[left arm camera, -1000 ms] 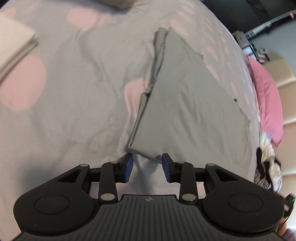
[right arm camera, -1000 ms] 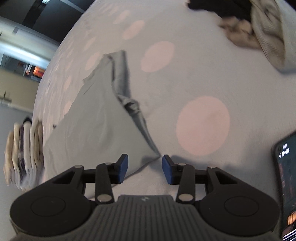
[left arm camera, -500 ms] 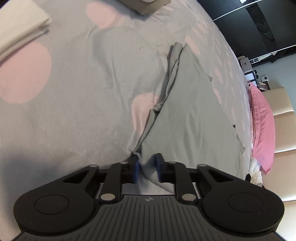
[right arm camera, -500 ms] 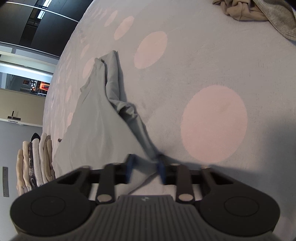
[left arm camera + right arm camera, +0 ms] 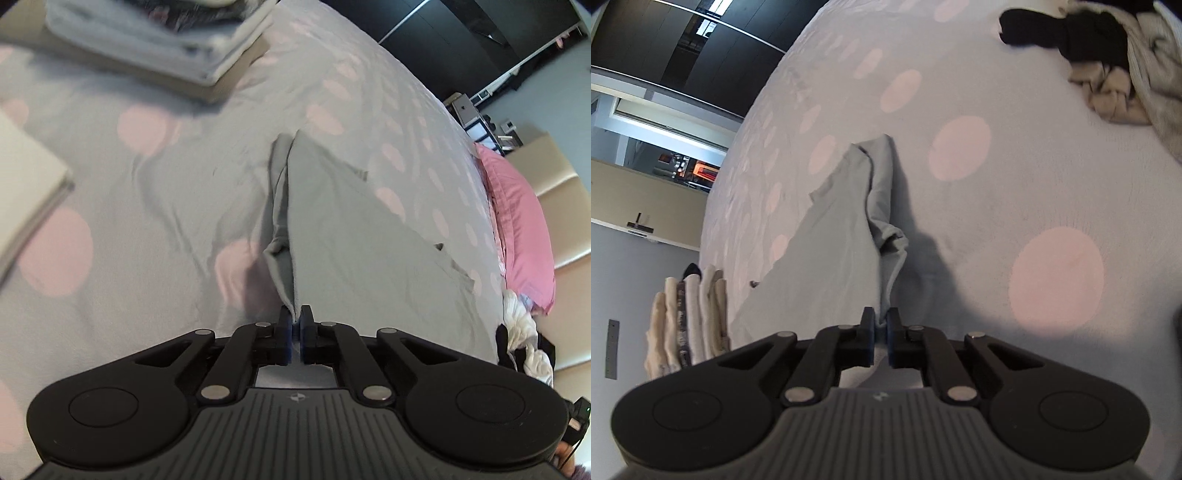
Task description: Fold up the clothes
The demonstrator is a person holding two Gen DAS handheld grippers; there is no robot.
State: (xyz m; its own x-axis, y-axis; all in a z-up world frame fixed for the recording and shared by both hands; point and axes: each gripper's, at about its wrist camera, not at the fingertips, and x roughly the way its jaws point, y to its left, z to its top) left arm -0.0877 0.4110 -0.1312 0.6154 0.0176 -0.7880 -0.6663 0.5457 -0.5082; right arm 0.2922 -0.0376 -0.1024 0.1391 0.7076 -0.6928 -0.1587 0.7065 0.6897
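A grey garment (image 5: 354,236) lies on the bed, partly folded, one edge lifted into a ridge. My left gripper (image 5: 294,325) is shut on a near corner of it and holds that corner off the bedspread. In the right wrist view the same garment (image 5: 834,251) stretches away from my right gripper (image 5: 881,325), which is shut on another near corner and also lifts it. The cloth hangs in a fold between the raised corners and the far end, which rests on the bed.
The bedspread (image 5: 147,258) is grey with pink dots. A stack of folded clothes (image 5: 162,40) lies far left, also in the right wrist view (image 5: 687,317). A white folded piece (image 5: 26,192) lies left. A pink pillow (image 5: 517,229) lies right. Unfolded clothes (image 5: 1108,62) lie far right.
Both grippers went from open beside the garment's near corners to shut on them, then rose, lifting the near edge off the bed.
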